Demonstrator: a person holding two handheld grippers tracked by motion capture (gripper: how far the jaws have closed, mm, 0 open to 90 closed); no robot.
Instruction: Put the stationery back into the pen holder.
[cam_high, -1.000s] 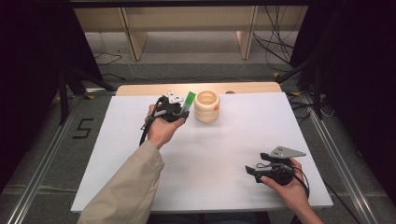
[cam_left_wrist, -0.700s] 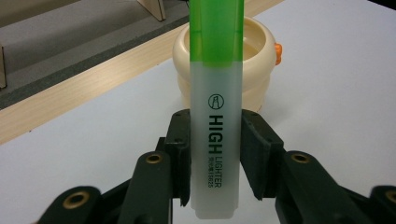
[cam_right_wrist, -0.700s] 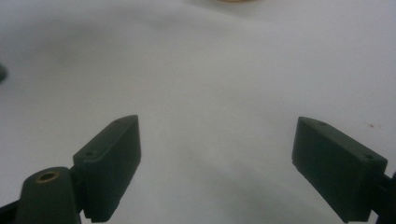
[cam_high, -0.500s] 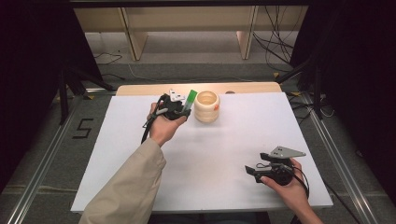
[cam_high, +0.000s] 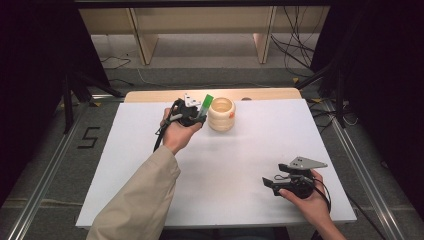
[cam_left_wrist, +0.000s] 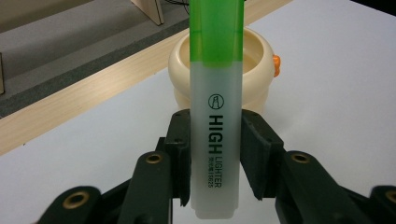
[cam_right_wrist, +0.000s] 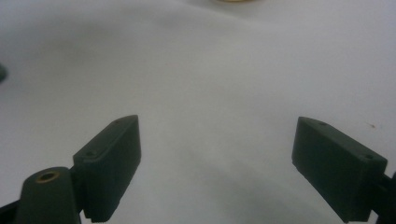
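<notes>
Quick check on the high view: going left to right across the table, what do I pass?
Left gripper gripping the green highlighter → cream ribbed pot → right gripper, open, low over the white table near its front right.

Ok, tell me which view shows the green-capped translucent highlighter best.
The left gripper view: the green-capped translucent highlighter stands close up, printed lettering readable, clamped between the jaws. The high view shows it small, beside the cream ribbed pot.
</notes>
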